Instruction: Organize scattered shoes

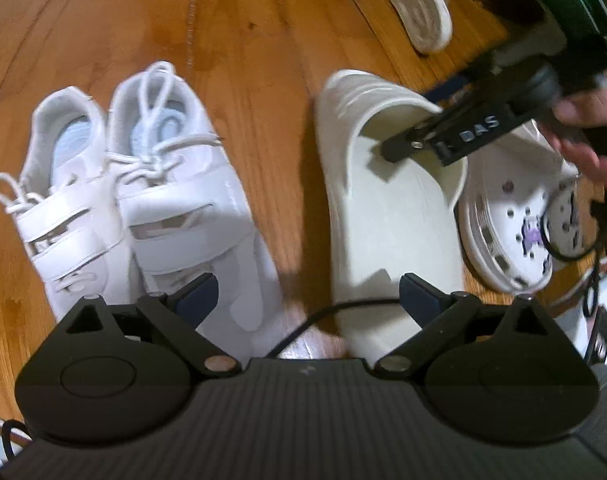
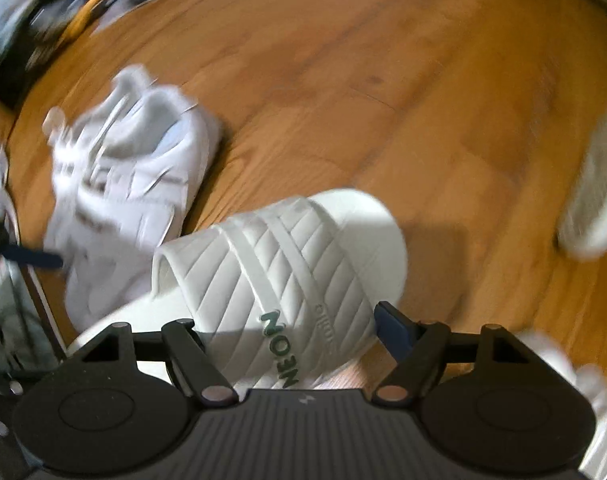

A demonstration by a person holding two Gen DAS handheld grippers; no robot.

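Observation:
A white slide sandal (image 1: 387,208) lies on the wood floor; it also shows in the right wrist view (image 2: 295,264) with "NEON" on its strap. My right gripper (image 2: 291,328) is open, one finger under the strap and one outside it; it also shows in the left wrist view (image 1: 423,136), reaching in from the right. My left gripper (image 1: 307,292) is open and empty, just short of the slide's heel. A pair of white sneakers (image 1: 143,200) sits side by side to the left, also in the right wrist view (image 2: 127,176).
A white clog with charms (image 1: 511,220) lies right of the slide. Another white slide lies sole up at the back (image 1: 419,8), and shows blurred in the right wrist view (image 2: 595,200). Dark clutter (image 2: 43,20) sits at the far left. A black cable (image 1: 315,320) runs below.

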